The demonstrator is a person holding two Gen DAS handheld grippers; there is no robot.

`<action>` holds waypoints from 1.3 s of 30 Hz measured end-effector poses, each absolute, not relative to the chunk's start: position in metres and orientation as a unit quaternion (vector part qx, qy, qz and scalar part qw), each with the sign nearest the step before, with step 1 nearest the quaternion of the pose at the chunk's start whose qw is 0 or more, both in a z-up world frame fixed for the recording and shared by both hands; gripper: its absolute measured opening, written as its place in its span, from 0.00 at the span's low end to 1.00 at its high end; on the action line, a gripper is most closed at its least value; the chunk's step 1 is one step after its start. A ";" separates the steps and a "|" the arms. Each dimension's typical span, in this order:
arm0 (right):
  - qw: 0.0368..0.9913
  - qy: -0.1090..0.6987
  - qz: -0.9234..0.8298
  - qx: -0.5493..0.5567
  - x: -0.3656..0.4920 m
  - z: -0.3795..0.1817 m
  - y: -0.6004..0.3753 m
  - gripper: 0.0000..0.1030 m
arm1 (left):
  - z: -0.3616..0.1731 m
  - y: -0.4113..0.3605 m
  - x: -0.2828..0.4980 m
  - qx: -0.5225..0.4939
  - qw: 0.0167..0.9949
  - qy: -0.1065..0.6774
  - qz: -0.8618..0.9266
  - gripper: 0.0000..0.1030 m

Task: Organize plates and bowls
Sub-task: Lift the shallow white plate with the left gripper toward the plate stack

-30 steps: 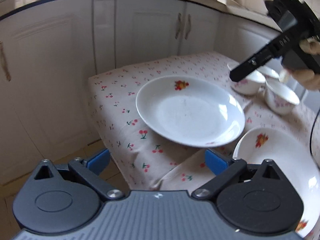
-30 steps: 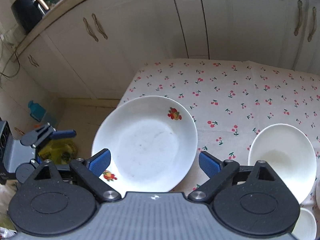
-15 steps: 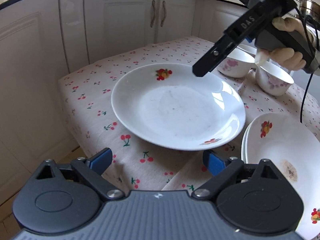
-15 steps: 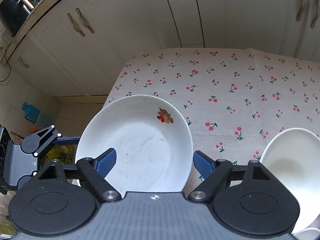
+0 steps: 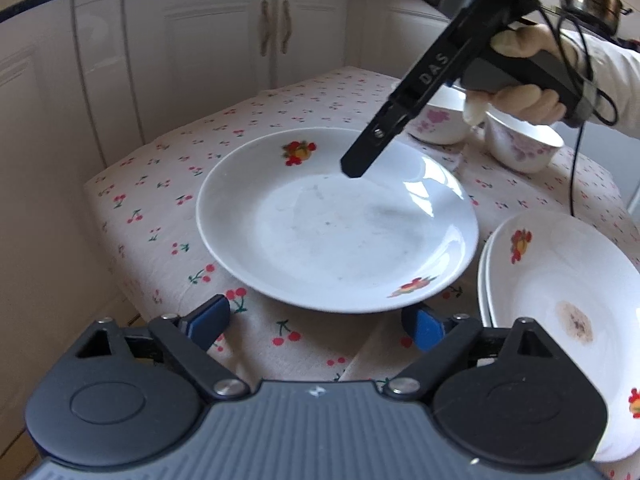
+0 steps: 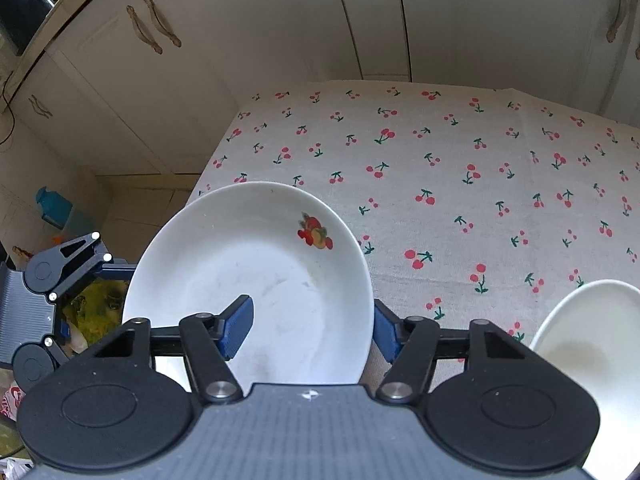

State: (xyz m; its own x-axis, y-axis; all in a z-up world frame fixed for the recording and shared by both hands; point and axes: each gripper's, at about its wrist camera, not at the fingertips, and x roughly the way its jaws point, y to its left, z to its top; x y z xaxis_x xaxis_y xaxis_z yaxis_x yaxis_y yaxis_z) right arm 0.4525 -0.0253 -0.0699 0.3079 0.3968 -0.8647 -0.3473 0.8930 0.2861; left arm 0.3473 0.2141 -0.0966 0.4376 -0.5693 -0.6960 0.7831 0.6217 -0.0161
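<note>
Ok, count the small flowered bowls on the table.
2: one bowl sits behind the big plate, partly hidden by the right gripper; the other bowl beside it. More may be hidden.

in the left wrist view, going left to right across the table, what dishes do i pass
Big fruit-print plate → first pink-flowered bowl → second pink-flowered bowl → stack of plates at the right edge. The right hand-held gripper hangs over the big plate's far side.

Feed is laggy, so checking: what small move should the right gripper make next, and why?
Probably finish closing the right gripper on the rim of the plate. Its jaws are closing with one finger inside the plate and one outside, the rim between them but not yet pinched.
</note>
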 end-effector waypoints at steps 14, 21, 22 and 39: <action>0.808 0.537 0.241 0.028 0.455 -0.073 -0.027 0.65 | -0.097 0.205 0.349 0.169 0.821 0.332 -0.434 0.88; 0.810 0.535 0.239 0.021 0.453 -0.071 -0.027 0.65 | -0.096 0.203 0.349 0.175 0.823 0.330 -0.429 0.88; 0.811 0.535 0.238 0.021 0.452 -0.070 -0.028 0.65 | -0.096 0.203 0.350 0.175 0.823 0.329 -0.428 0.88; 0.822 0.512 0.247 0.002 0.443 -0.054 -0.023 0.66 | -0.077 0.205 0.343 0.182 0.834 0.316 -0.414 0.88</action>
State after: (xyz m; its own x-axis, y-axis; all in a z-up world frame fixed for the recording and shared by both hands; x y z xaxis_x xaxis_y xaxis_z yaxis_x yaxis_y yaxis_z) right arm 0.4429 -0.0231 -0.0536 0.3525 0.4093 -0.8416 -0.4042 0.8777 0.2576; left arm 0.3429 0.2046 -0.0771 0.4566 -0.5762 -0.6778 0.8060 0.5905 0.0411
